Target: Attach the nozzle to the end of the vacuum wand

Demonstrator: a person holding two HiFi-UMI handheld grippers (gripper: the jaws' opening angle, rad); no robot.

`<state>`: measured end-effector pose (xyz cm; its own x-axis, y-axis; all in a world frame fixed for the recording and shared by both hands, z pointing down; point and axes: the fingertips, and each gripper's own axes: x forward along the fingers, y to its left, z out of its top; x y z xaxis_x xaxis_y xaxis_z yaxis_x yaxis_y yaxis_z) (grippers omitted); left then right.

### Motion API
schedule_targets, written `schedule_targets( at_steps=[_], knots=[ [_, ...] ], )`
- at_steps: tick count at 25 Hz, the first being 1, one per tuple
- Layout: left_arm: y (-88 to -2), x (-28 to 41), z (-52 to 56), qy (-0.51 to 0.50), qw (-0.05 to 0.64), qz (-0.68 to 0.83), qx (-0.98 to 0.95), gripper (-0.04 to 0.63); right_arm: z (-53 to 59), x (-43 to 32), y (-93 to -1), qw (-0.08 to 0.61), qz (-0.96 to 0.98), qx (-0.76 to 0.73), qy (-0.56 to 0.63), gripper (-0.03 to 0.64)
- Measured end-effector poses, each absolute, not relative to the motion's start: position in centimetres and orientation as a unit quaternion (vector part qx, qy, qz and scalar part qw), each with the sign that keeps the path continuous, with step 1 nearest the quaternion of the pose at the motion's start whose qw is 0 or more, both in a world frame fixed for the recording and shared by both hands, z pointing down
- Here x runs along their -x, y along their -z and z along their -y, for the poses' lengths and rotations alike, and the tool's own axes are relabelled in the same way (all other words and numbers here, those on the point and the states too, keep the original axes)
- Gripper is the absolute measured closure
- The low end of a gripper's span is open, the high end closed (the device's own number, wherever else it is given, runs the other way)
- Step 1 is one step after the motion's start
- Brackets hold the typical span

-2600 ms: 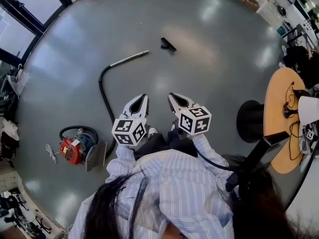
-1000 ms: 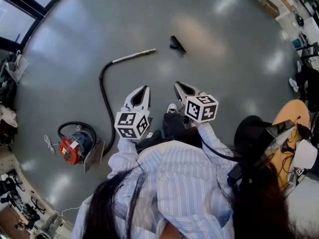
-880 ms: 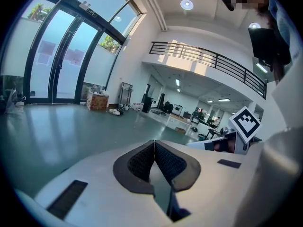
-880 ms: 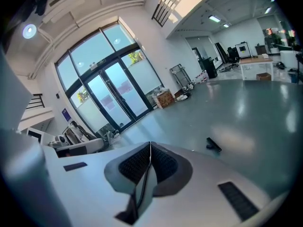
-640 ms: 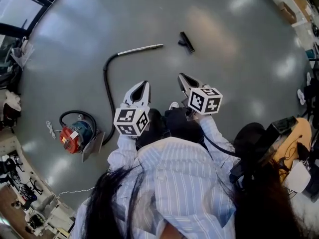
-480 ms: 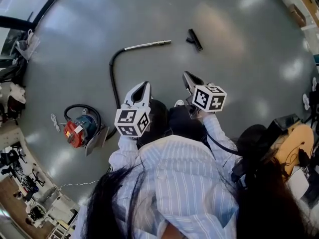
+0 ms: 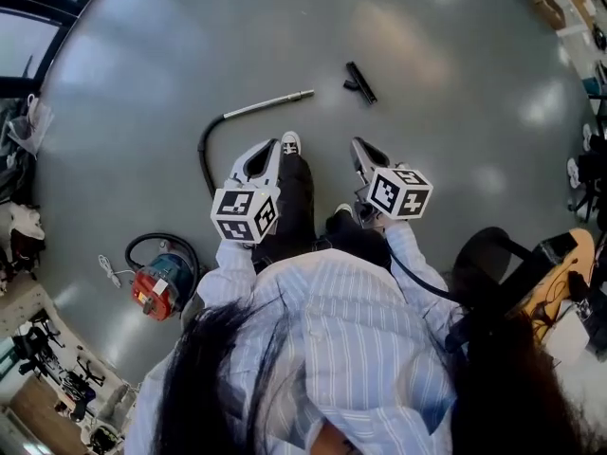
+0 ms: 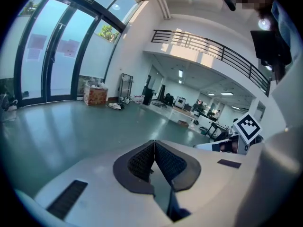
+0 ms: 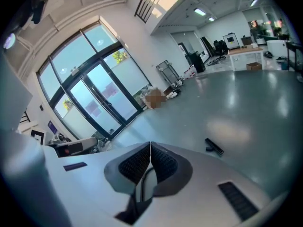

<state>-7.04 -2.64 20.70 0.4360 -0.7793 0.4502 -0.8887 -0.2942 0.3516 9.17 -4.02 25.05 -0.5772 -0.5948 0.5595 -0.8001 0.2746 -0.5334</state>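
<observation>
The metal vacuum wand point(image 7: 270, 102) lies on the grey floor, its free end pointing right. A black hose point(image 7: 202, 154) curves from its other end back toward the vacuum. The black nozzle point(image 7: 358, 81) lies a short way right of the wand's tip, apart from it, and also shows on the floor in the right gripper view point(image 9: 214, 146). My left gripper point(image 7: 269, 146) is shut and empty, held above the floor short of the wand. My right gripper point(image 7: 358, 146) is also shut and empty, short of the nozzle. Both jaw pairs point(image 8: 154, 142) point(image 9: 150, 143) meet with nothing between.
A red canister vacuum point(image 7: 159, 290) with a white cord point(image 7: 109, 271) sits at the lower left. A black chair point(image 7: 486, 263) and a round wooden table point(image 7: 569, 259) stand at the right. The person's leg and shoe point(image 7: 291, 144) reach forward between the grippers.
The person has stepped forward, one leg now out between the grippers. Both grippers have come closer to the wand and nozzle. Both stay shut.
</observation>
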Motion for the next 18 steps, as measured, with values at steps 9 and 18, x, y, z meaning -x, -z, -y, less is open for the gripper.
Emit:
schedule_targets(
  at_steps=[9, 18],
  knots=[
    [-25.8, 10.0, 17.7, -0.154, 0.263, 0.408, -0.861, 0.588, 15.3, -6.0, -27.4, 0.094, 0.743, -0.517, -0.415, 0.607],
    [-37.2, 7.2, 24.5, -0.214, 0.242, 0.34, -0.883, 0.588, 20.1, -9.5, -38.0, 0.18, 0.752, -0.496, -0.395, 0.606]
  ],
)
